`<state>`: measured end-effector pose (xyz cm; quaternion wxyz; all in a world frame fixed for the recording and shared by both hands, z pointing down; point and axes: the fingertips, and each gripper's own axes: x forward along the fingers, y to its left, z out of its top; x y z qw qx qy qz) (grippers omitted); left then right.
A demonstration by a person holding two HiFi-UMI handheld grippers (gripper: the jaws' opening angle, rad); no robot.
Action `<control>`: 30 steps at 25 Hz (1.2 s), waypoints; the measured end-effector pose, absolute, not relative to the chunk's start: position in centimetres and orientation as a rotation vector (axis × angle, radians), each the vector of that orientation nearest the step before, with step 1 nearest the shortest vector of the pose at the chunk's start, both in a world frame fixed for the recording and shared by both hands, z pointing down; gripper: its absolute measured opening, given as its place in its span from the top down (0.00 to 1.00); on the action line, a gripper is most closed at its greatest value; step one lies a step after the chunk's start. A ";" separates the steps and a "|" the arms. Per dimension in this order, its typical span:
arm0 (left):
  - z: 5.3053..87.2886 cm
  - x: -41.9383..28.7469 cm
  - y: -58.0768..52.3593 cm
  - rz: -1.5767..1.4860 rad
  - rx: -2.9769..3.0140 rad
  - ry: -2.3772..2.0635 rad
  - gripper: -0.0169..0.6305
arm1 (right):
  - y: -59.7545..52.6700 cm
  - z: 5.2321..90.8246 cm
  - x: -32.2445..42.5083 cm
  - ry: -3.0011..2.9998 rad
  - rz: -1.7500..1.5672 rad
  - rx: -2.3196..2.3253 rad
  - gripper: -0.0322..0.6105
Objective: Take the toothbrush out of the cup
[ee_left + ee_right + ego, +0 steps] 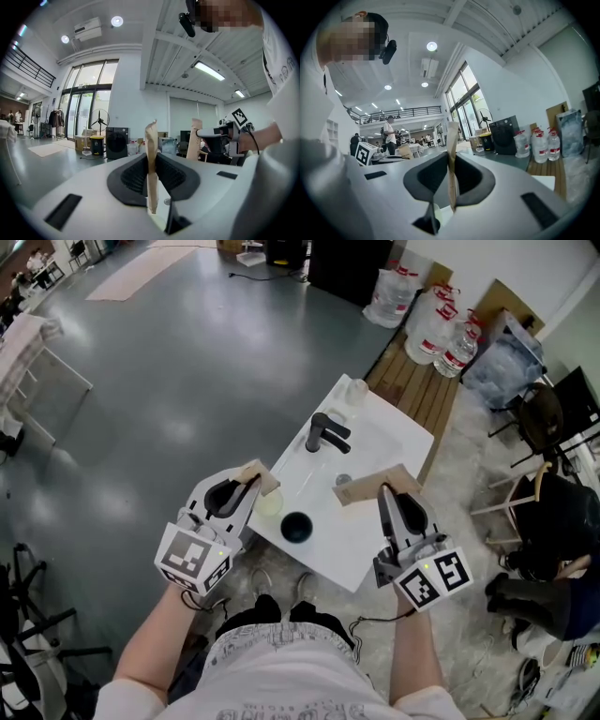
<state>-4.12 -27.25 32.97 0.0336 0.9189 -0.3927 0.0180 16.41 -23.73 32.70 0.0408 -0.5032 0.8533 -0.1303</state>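
Observation:
A white washbasin with a black tap stands below me in the head view. A round black cup sits near its front edge, and a clear cup at its far corner. No toothbrush shows in any view. My left gripper hovers over the basin's left edge, its tan pads pressed together with nothing between them. My right gripper hangs over the basin's right front and is shut and empty as well. Both point level, out across the room.
A pale yellowish round thing lies beside the black cup. Water bottles and a wooden pallet lie behind the basin. Chairs and bags crowd the right side. Grey floor spreads to the left.

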 end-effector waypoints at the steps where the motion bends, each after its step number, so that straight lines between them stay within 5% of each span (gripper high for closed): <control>1: 32.4 -4.1 -27.1 0.050 2.831 -1.214 0.87 | -23.7 32.4 16.4 2.613 -0.393 -1.535 0.87; 30: 23.8 -4.9 -24.8 -0.122 2.859 -1.397 0.87 | -21.9 26.2 14.5 2.656 -0.267 -1.420 0.87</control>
